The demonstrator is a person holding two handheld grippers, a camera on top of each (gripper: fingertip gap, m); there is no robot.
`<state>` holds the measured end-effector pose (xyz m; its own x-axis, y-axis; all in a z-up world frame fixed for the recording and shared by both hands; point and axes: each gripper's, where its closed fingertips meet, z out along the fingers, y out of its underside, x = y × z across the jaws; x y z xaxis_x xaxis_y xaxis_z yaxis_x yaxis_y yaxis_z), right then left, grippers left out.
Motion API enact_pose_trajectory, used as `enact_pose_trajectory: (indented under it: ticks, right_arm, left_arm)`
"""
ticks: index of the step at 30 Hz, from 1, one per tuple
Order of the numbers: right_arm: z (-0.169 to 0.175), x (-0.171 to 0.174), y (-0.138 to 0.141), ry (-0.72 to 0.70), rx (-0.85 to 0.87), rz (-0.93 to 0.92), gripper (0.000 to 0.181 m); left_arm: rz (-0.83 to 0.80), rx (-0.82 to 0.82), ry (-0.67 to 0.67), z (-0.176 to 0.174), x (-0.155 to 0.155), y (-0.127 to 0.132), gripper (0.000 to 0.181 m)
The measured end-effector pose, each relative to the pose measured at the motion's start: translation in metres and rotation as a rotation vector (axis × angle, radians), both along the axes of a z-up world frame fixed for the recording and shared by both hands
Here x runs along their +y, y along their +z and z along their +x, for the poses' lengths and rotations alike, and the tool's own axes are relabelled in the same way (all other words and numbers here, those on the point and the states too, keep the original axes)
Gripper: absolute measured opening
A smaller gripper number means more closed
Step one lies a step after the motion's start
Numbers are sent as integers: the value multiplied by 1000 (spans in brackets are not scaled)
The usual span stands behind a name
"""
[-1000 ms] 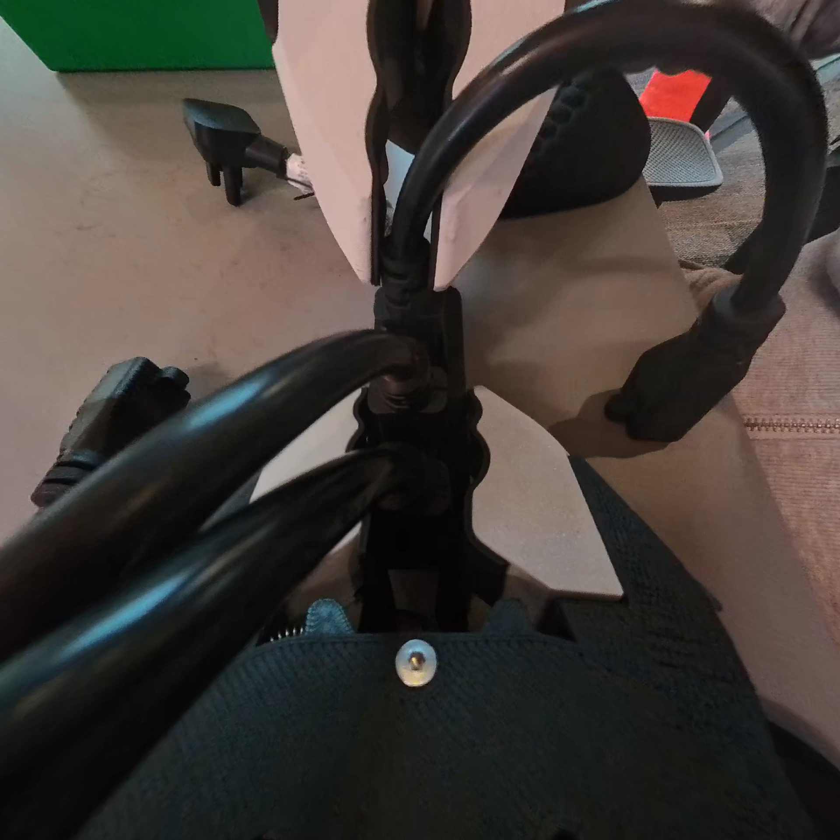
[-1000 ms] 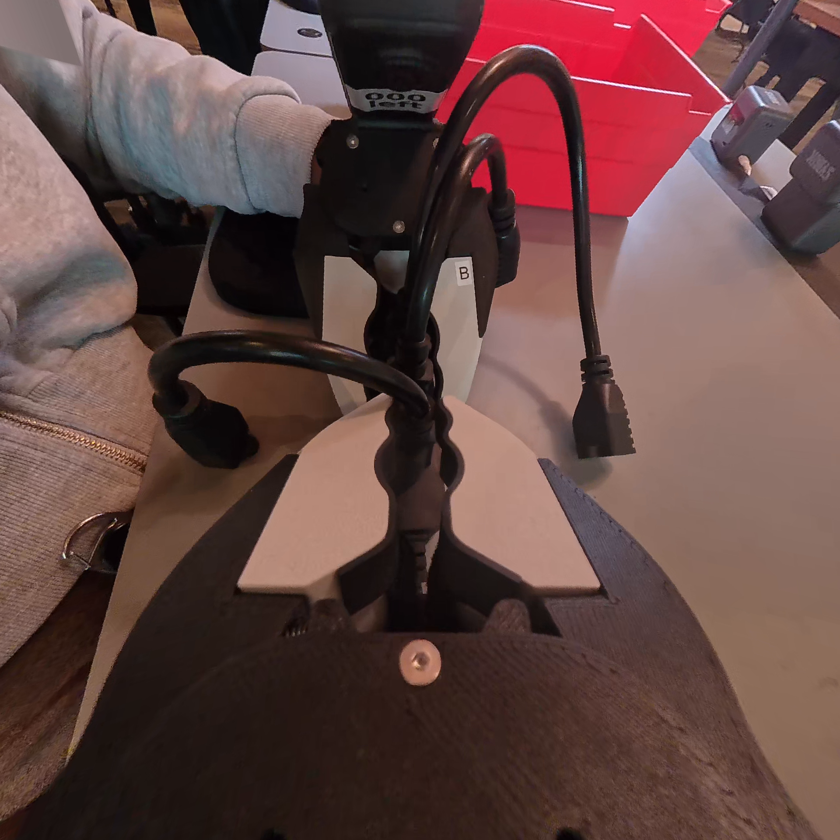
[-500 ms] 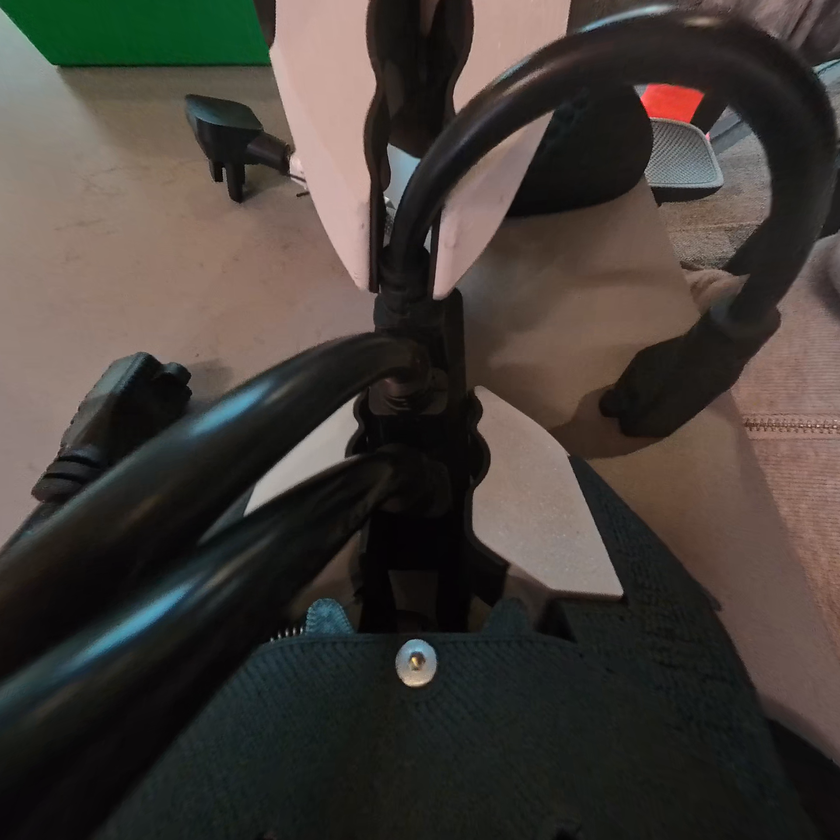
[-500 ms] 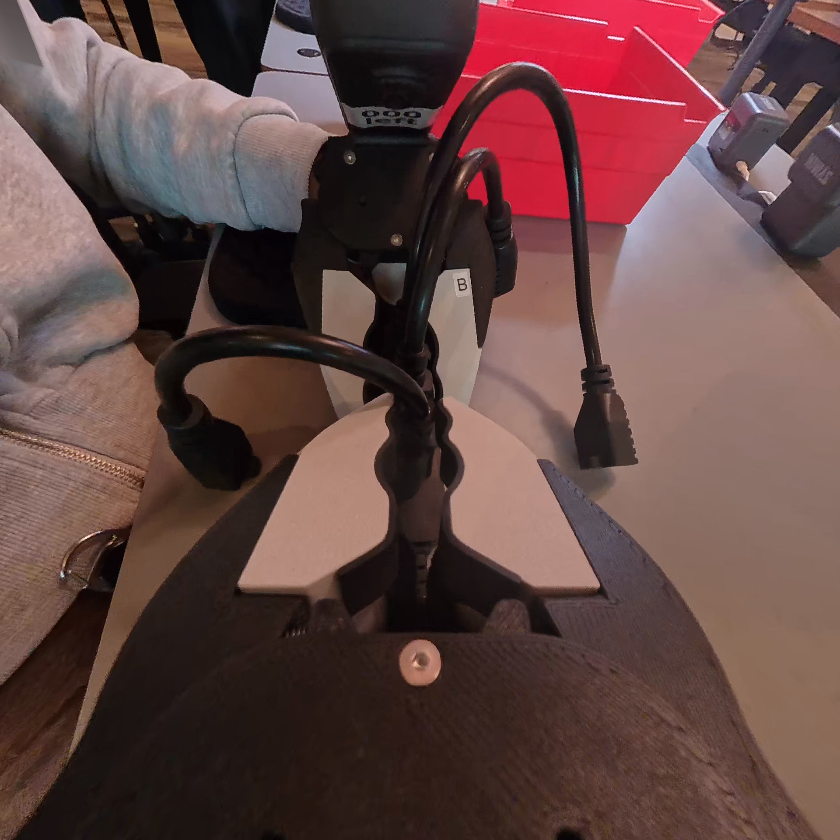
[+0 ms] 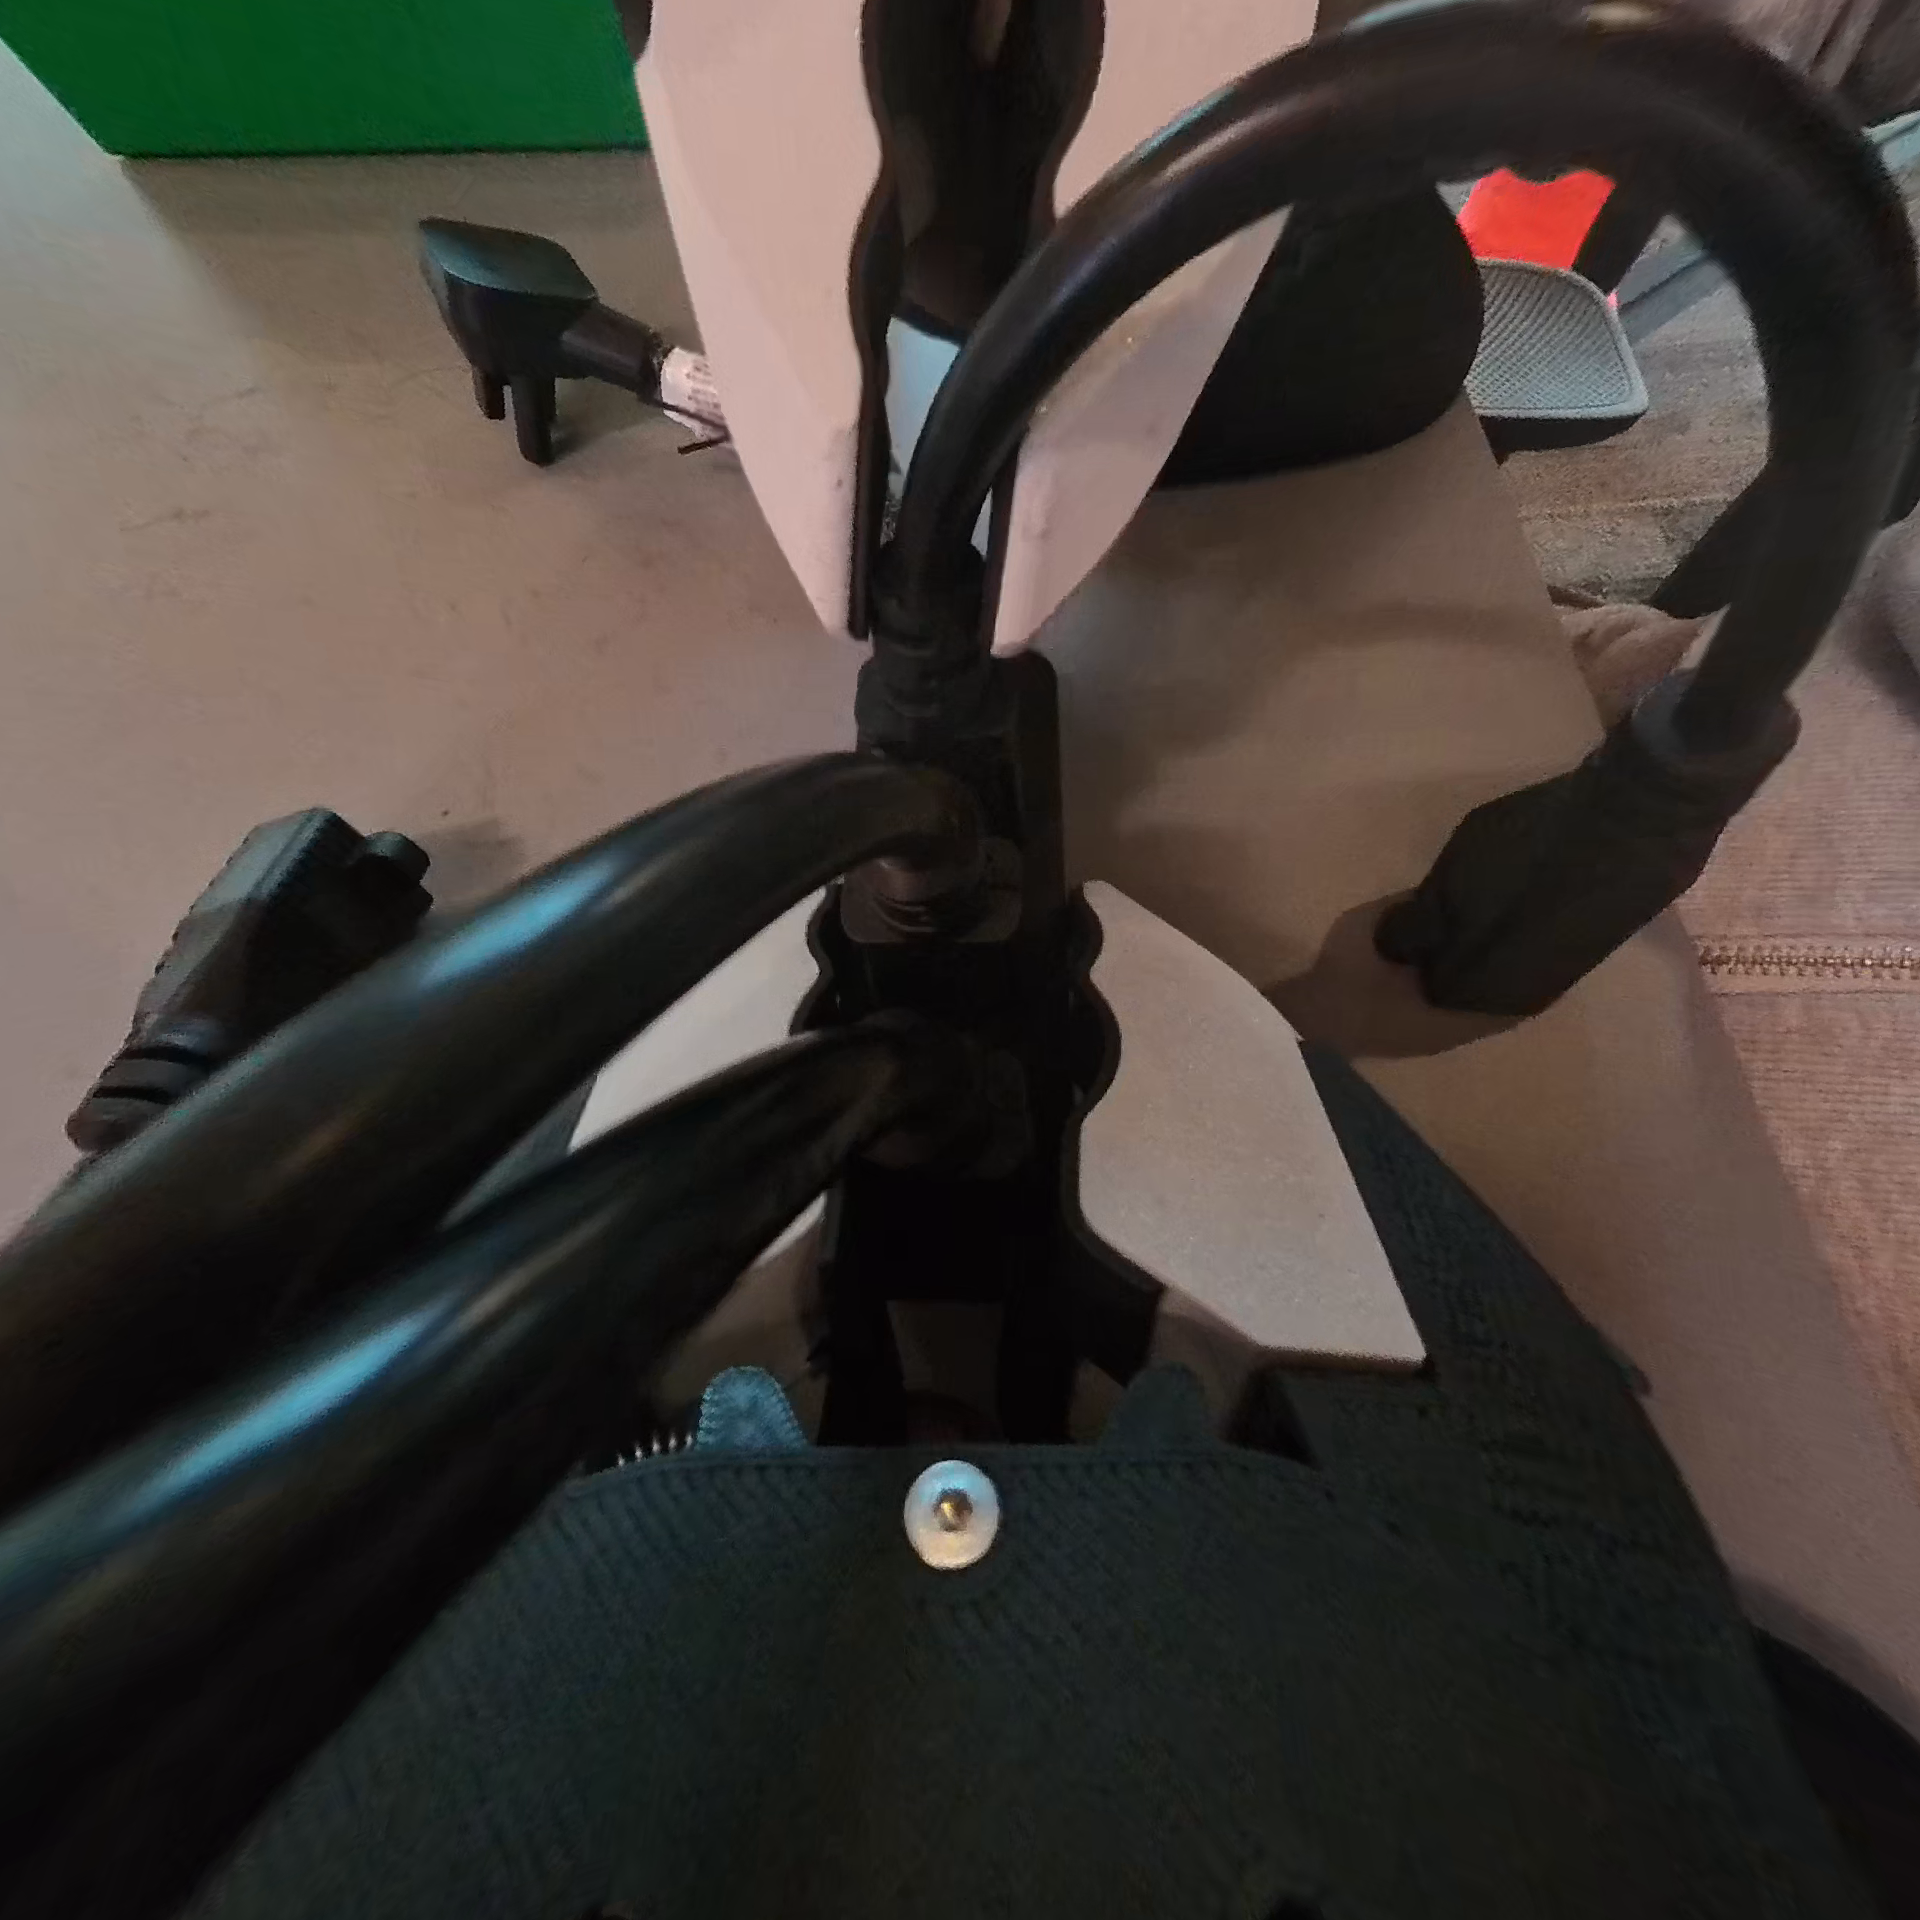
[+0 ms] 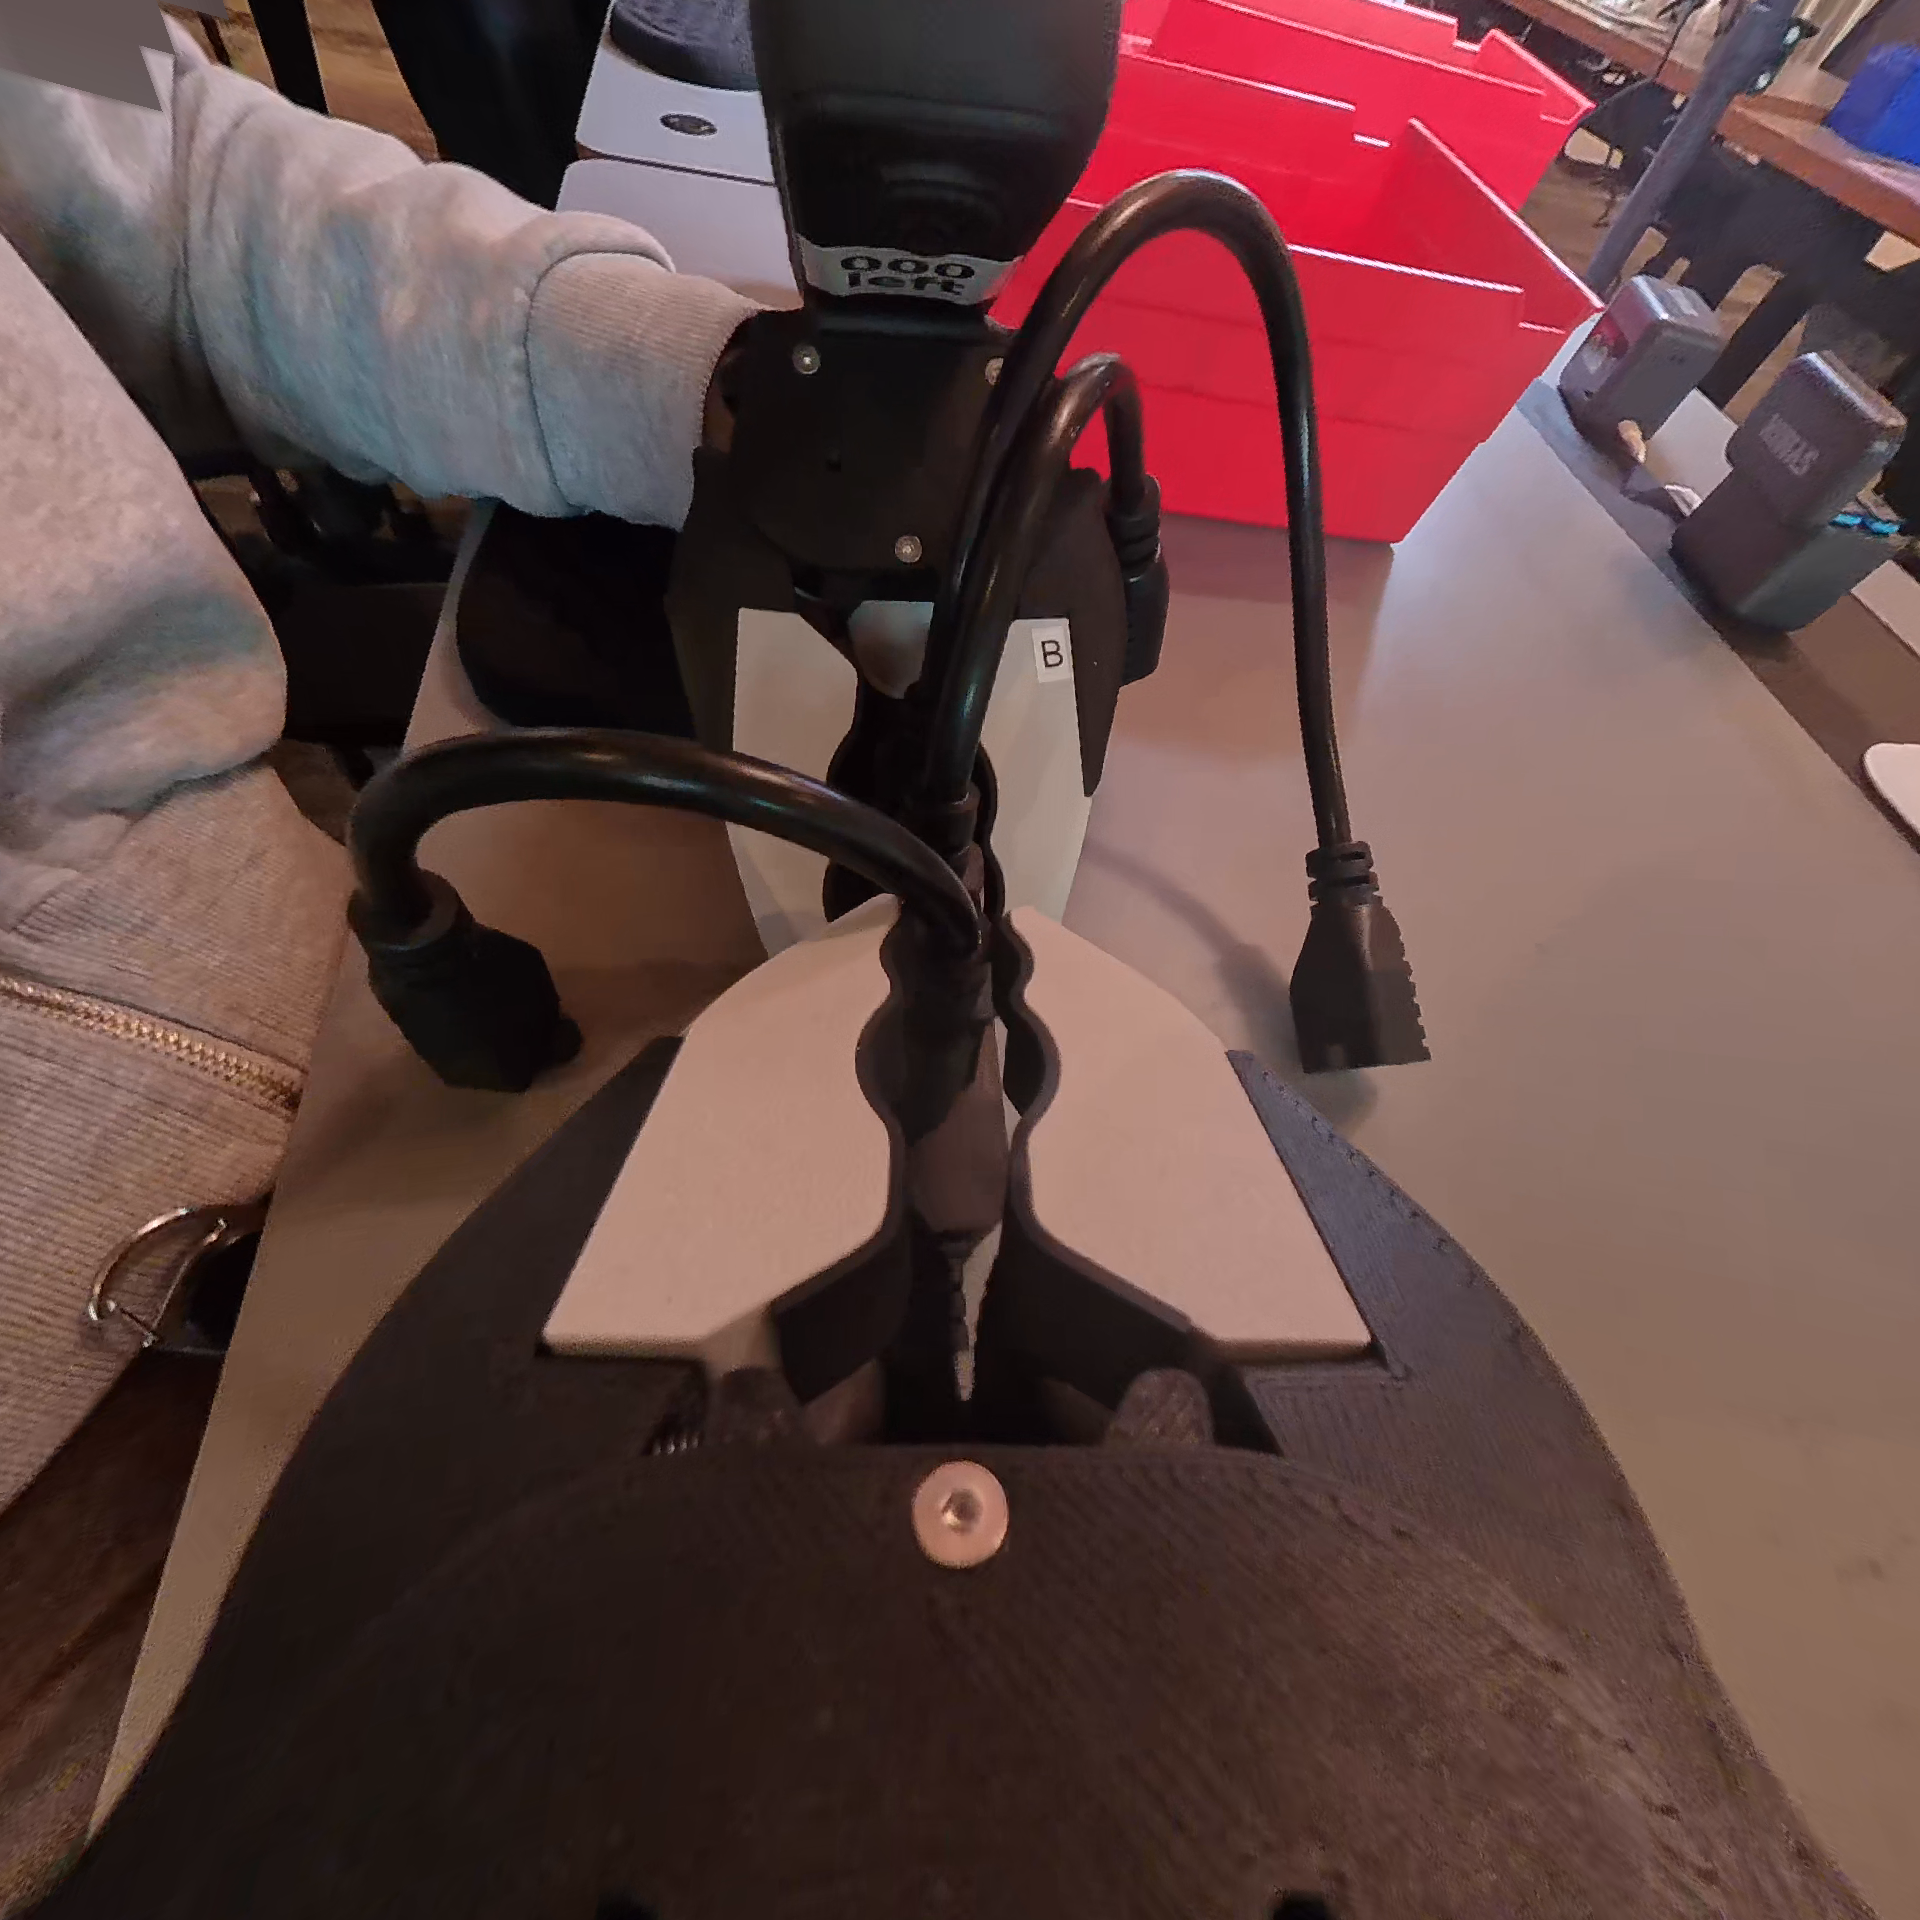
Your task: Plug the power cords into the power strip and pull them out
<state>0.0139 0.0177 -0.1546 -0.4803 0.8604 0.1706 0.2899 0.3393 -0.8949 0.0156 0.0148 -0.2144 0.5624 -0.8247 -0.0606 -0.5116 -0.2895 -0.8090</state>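
In the left wrist view my left gripper point(image 5: 951, 914) is shut on a black power strip point(image 5: 966, 1039) held above the table. Two thick black cords point(image 5: 416, 1091) run from it to the lower left. My right gripper point(image 5: 930, 623) faces it from the top and is shut on the plug of a third power cord point(image 5: 1558, 135). That cord arcs right to a black connector point(image 5: 1538, 894) at the table edge. In the right wrist view my right gripper point(image 6: 956, 925) grips the plug point(image 6: 935, 997), tip to tip with the left gripper point(image 6: 914, 883).
A loose black plug point(image 5: 520, 312) lies on the grey table point(image 5: 260, 571). Hanging cord ends point(image 6: 468, 987) point(image 6: 1356, 997) touch the table on both sides. Red bins point(image 6: 1351, 312) stand behind, grey devices point(image 6: 1797, 488) at right. A person's grey sleeve point(image 6: 364, 312) is at left. One gripper's finger ends stand about 6 centimeters off the other's.
The two grippers have drawn very slightly apart. The hanging cords have swayed a little. Both grips are unchanged.
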Motion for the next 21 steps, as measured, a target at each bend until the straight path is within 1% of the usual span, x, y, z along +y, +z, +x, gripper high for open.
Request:
enact_pose_trajectory:
  ticks: [3, 6, 9, 13, 18, 21]
  right_arm:
    - [3, 1, 1, 2, 18, -6, 14]
    - [-1, -1, 2, 1, 26, -24, 14]
    - [-2, -2, 2, -7, 32, 0, 13]
    - [5, 1, 3, 0, 29, 11, 14]
    - [-2, -3, 4, -4, 41, 5, 13]
    - [3, 0, 4, -8, 37, 26, 14]
  left_arm:
    - [5, 3, -5, 1, 0, 0, 42]
    - [-1, -3, 1, 0, 1, 0, 42]
    - [3, 0, -1, 0, 0, 0, 42]
    - [10, 5, -6, 1, 1, 0, 42]
    - [5, -1, -2, -1, 1, 1, 42]
    - [11, 5, -5, -1, 0, 1, 42]
